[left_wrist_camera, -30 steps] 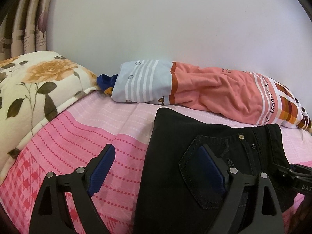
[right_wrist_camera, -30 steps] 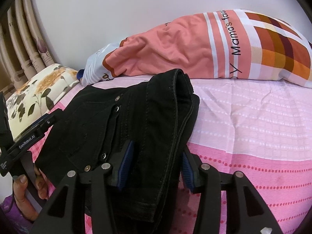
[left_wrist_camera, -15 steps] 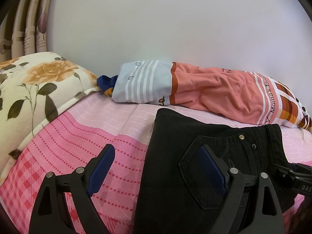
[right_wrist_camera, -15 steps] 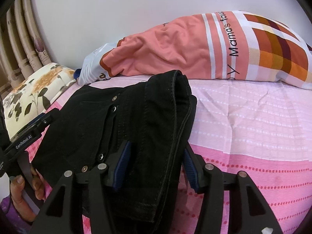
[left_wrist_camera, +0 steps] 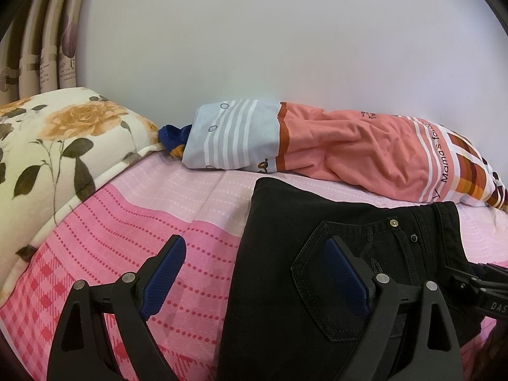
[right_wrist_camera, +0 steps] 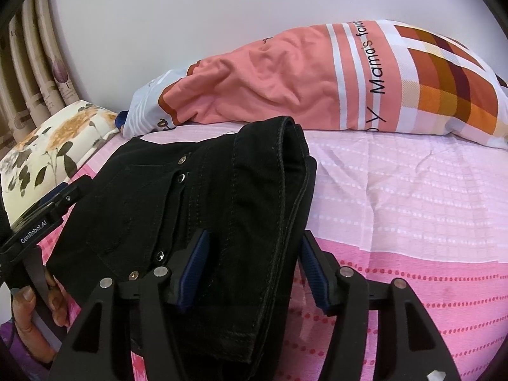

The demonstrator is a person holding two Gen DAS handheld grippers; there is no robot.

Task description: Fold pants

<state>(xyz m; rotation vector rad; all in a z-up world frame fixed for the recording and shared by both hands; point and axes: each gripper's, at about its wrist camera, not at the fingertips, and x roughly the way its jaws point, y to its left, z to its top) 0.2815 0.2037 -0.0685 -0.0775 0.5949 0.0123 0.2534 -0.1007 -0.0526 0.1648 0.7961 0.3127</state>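
While the black pants (left_wrist_camera: 333,254) lie folded into a thick bundle on the pink bed sheet (left_wrist_camera: 133,222), both tongs sit low in their frames, at the near edge of the cloth.

Left wrist view, left to right: floral quilt (left_wrist_camera: 63,139) at far left, bare pink sheet in the middle, then the pants filling the lower right. Left tongs (left_wrist_camera: 254,270) stand wide apart and empty; the left pad is over bare sheet, the right pad over the back pocket, neither squeezing. A peach and grey pillow (left_wrist_camera: 349,146) lies along the wall behind.

Right wrist view, left to right: a hand (right_wrist_camera: 35,314) holding the other tool at lower left, the pants across the centre, open sheet to the right. Right tongs (right_wrist_camera: 250,273) straddle the raised waistband fold; the jaws are opening, with cloth between the pads and slack showing at the right pad, so I read this as a release.

Handling, as judged: heavy denim-like cloth, soft but bulky, several layers deep. It should hold a crease fairly well, not slippery, nothing fragile bar rivets and buttons. Best hold looks to be the stitched waistband edge or a side seam, taking all layers at once; a pinch on the pocket face alone would likely lift only the top layer.
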